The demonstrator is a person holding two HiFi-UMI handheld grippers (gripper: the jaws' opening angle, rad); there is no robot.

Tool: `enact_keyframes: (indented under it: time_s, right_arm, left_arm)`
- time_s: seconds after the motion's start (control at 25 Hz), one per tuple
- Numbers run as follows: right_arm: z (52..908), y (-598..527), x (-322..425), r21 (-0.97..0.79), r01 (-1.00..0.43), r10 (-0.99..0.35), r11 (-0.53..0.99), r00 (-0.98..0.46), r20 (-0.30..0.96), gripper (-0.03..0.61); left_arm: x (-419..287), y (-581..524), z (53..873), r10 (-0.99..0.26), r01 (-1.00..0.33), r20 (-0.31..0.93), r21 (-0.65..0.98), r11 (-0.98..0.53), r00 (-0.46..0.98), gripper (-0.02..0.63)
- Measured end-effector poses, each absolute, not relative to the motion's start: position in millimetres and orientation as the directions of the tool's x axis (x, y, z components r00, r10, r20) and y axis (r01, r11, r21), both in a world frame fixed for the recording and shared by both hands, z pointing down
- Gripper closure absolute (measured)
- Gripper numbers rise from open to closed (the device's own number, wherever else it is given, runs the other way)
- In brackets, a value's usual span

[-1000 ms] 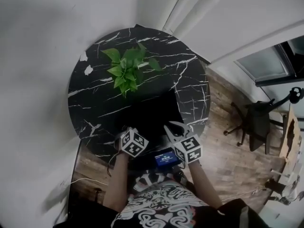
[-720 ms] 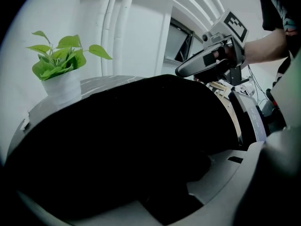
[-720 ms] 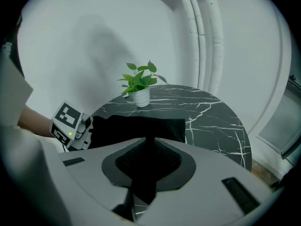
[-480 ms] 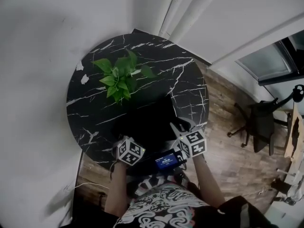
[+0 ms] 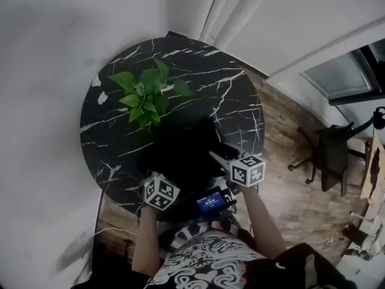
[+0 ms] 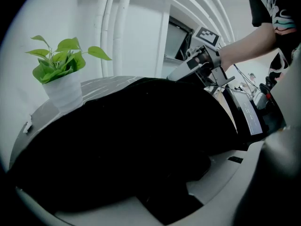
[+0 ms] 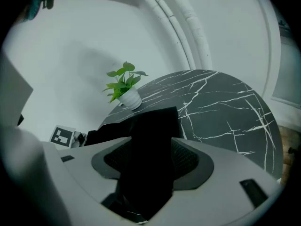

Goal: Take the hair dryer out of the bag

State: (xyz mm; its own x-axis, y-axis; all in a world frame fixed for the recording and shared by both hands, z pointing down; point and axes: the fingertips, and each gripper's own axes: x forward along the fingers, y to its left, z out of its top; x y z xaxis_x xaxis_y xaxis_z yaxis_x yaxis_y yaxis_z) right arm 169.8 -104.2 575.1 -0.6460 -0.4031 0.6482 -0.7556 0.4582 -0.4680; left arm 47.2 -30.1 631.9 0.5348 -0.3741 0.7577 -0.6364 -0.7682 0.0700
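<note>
Release: your right gripper (image 7: 148,168) just opened, a fold of the black bag (image 5: 180,155) loose between its jaws.
Your left gripper (image 6: 164,199) clamps that bag at the marble table's (image 5: 240,101) near edge; hair dryer unseen, likely inside.

1 bag (image 5: 180,155), 1 plant (image 5: 144,92), 2 tools (image 5: 151,178) (image 5: 225,161)

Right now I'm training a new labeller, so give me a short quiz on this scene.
1. True or false: a hair dryer lies in plain view on the table.
2. What is between the right gripper's jaws: A a cup, B fabric of the bag, C nothing?
3. What colour is the plant pot?
Key: 1 false. 2 B; the jaws have just been opening and stand open. 3 white.
</note>
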Motion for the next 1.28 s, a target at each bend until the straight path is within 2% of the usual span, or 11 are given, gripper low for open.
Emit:
enact_keyframes:
  time_s: [1.0, 1.28]
  right_arm:
    - [575.1, -109.7, 176.3, -0.605, -0.691, -0.398, 0.395, -0.723, 0.565, 0.368]
    - [570.2, -115.3, 186.3, -0.661, -0.674, -0.449, 0.33, -0.728, 0.519, 0.451]
  left_arm:
    - [48.0, -29.3, 632.6, -0.333, -0.62, 0.797, 0.065, -0.782, 0.503, 0.4]
    - [47.4, -29.4, 632.3, -0.328, -0.619, 0.798, 0.07, -0.783, 0.505, 0.4]
